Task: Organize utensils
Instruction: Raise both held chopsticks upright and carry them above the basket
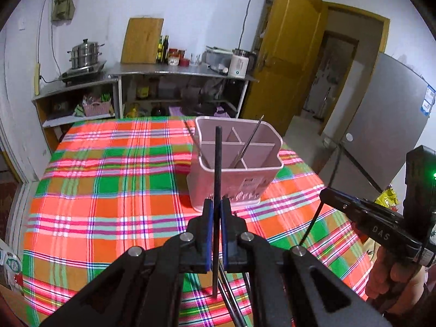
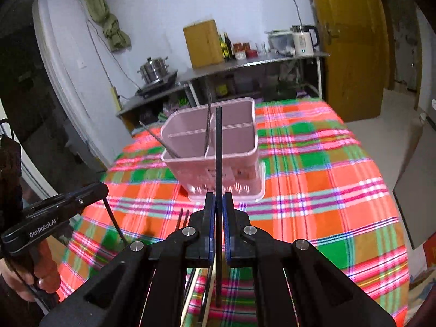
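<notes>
My left hand-held gripper and right hand-held gripper each clamp one black chopstick; the pink holder holds few utensils, more remain on the surface.

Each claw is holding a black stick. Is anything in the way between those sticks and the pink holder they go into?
Nothing visible blocks them. The left claw and right claw each grip a black chopstick, with only bare plaid tablecloth before the pink holder. Thin utensils already lean in some compartments.

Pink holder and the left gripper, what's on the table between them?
Only bare plaid cloth lies between the left gripper and the pink holder, in the left wrist view.
</notes>
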`<state>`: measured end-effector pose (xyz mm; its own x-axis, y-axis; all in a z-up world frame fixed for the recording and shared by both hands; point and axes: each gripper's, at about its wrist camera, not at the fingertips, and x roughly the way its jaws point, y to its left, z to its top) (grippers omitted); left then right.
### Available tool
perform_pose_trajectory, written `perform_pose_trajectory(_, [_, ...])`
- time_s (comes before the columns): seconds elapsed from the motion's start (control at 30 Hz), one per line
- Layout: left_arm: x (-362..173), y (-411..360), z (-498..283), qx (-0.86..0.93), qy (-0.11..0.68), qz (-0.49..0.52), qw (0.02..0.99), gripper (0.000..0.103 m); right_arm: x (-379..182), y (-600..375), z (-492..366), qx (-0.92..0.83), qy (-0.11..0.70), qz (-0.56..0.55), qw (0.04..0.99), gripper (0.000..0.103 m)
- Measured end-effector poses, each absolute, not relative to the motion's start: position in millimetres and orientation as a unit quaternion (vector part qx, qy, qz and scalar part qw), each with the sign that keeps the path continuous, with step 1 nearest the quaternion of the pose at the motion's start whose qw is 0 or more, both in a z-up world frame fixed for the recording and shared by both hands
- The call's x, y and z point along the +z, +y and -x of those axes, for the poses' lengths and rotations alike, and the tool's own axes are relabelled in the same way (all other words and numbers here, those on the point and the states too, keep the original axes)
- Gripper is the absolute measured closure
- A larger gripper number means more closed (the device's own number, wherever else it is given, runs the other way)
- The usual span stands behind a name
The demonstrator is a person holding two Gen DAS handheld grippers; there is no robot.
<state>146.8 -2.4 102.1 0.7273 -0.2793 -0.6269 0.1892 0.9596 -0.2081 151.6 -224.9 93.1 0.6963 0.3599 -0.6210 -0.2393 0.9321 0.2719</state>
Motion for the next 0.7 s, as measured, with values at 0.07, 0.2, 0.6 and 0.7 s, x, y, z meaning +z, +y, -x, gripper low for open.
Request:
perform_pose_trajectory(0.07, [107.6, -1.5, -144.7, -0.127, 0.342, 0.067, 0.929, 0.097, 99.6, -227.5, -149.0, 0.163, 0.346, -0.086, 0.920, 0.098])
perform_pose_trajectory(0.2, [116.7, 1.2, -140.7, -0.131, 0.336, 0.072, 0.930, 0.097, 108.4, -228.7, -143.4, 0.163, 0.337, -0.087, 0.923, 0.098])
perform_pose_trajectory(0.6, [124.4, -1.5, -142.4, -0.142, 0.340, 0.078, 0.926, 0.097, 120.0, -231.7, -133.1, 0.163, 0.321, -0.086, 0.929, 0.098])
perform_pose_trajectory(0.7, [126.3, -2.8, -146.9, -0.146, 0.342, 0.080, 0.925, 0.097, 119.9, -232.6, -136.5, 0.162, 0.322, -0.095, 0.928, 0.098])
